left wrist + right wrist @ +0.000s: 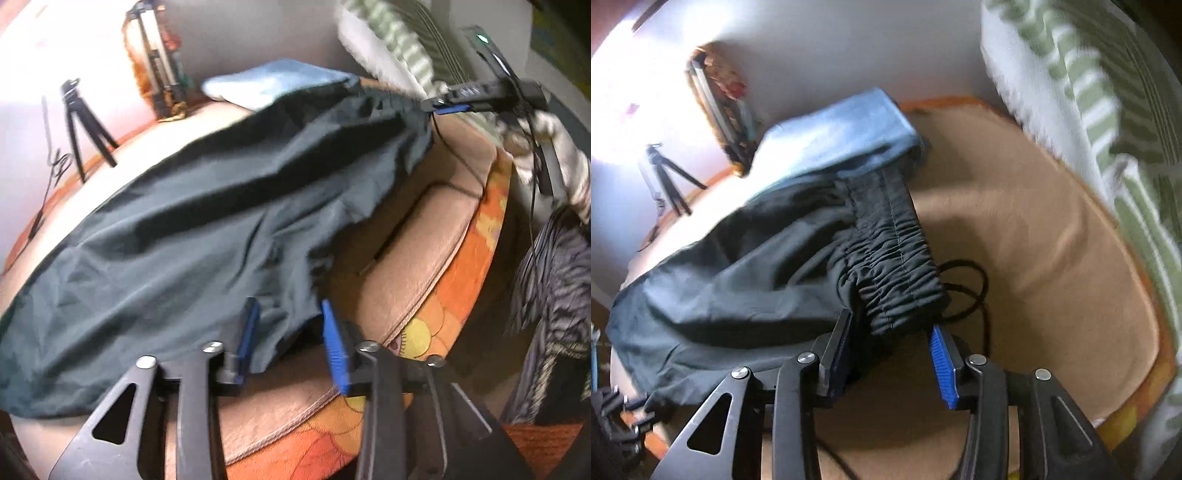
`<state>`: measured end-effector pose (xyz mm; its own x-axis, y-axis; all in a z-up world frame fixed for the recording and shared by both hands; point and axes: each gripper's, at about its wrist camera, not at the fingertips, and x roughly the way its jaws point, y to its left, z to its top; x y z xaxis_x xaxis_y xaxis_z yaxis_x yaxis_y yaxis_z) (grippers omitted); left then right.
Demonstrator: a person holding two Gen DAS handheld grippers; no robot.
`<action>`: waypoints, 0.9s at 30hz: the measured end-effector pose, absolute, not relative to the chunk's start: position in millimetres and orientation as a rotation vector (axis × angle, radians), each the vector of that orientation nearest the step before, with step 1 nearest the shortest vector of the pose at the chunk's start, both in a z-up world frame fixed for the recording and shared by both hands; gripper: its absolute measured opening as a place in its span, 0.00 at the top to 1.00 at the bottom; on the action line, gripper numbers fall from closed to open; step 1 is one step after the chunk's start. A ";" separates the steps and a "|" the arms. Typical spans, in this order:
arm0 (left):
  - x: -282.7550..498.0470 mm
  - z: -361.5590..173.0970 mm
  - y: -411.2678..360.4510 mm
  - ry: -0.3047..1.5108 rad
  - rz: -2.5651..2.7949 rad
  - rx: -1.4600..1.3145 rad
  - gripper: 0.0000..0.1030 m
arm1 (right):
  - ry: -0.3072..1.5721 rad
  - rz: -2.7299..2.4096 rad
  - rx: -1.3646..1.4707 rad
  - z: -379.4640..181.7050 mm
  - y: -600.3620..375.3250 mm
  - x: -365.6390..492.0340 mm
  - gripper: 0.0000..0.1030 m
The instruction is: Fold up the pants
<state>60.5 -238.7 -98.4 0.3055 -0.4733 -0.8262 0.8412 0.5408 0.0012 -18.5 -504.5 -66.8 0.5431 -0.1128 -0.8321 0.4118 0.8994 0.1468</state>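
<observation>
Pants (pixel 207 229) lie spread across the tan bed (pixel 1034 258), waistband (pixel 901 266) toward my right side. Both my tongs point steeply down at the cloth. Bare bed opens to the right of the waistband, up to the striped pillow (pixel 1082 110); the bed's orange edge (pixel 461 295) runs just right of my left tongs (pixel 291 332). Left tongs stand partly spread, cloth between the pads, not pinched. Right tongs (pixel 890 354) stand partly spread around the waistband's end; I cannot tell whether they press it.

Bare blanket (pixel 1052 258) beside pillow (pixel 1071 92)
</observation>
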 end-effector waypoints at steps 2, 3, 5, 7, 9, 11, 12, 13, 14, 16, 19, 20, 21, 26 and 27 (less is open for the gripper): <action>64.5 -90.9 -230.5 0.881 -0.911 0.458 0.61 | 0.926 -0.292 0.251 -47.3 -494.2 -16.0 0.59; 65.6 -88.3 -226.3 0.878 -0.909 0.447 0.61 | 0.913 -0.283 0.214 -36.0 -490.9 -14.6 0.59; 70.3 -83.5 -216.2 0.876 -0.891 0.414 0.61 | 0.882 -0.242 0.182 -13.7 -489.1 -7.3 0.59; 78.4 -83.5 -208.5 0.882 -0.861 0.390 0.61 | 0.860 -0.172 0.107 -1.4 -477.8 8.3 0.59; 89.4 -87.9 -201.6 0.897 -0.812 0.370 0.61 | 0.874 -0.069 0.035 1.4 -463.0 30.1 0.59; 98.7 -93.7 -196.5 0.928 -0.793 0.333 0.61 | 0.897 0.057 -0.029 -3.9 -444.2 55.9 0.60; 103.1 -97.0 -195.0 0.942 -0.780 0.320 0.61 | 0.905 0.099 -0.055 -7.6 -436.5 68.6 0.62; 105.4 -99.3 -194.5 0.949 -0.772 0.317 0.61 | 0.915 0.152 -0.081 -14.2 -428.0 86.5 0.62; 107.4 -102.6 -194.5 0.957 -0.770 0.316 0.61 | 0.922 0.188 -0.103 -19.7 -421.2 98.4 0.62; 107.7 -107.1 -195.4 0.972 -0.769 0.318 0.61 | 0.955 0.258 -0.167 -34.6 -408.1 120.9 0.62; 109.1 -111.7 -199.6 0.989 -0.784 0.314 0.61 | 0.999 0.303 -0.280 -56.9 -391.6 144.1 0.62; 109.1 -113.8 -203.1 0.995 -0.795 0.316 0.61 | 1.008 0.314 -0.301 -63.2 -388.7 148.0 0.62; 109.4 -114.6 -204.7 0.998 -0.799 0.321 0.61 | 1.015 0.321 -0.313 -67.4 -386.5 150.9 0.62; 108.8 -119.7 -217.6 0.999 -0.819 0.370 0.61 | 1.036 0.365 -0.359 -85.2 -379.5 164.0 0.68; 109.2 -120.1 -218.9 0.998 -0.819 0.374 0.61 | 1.036 0.369 -0.367 -86.5 -379.1 163.5 0.75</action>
<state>109.2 -218.9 -120.1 0.2851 -0.4336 -0.8548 0.7540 0.6521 -0.0793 163.5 -379.1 -86.5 0.4596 0.1221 -0.8797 -0.4614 0.8792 -0.1190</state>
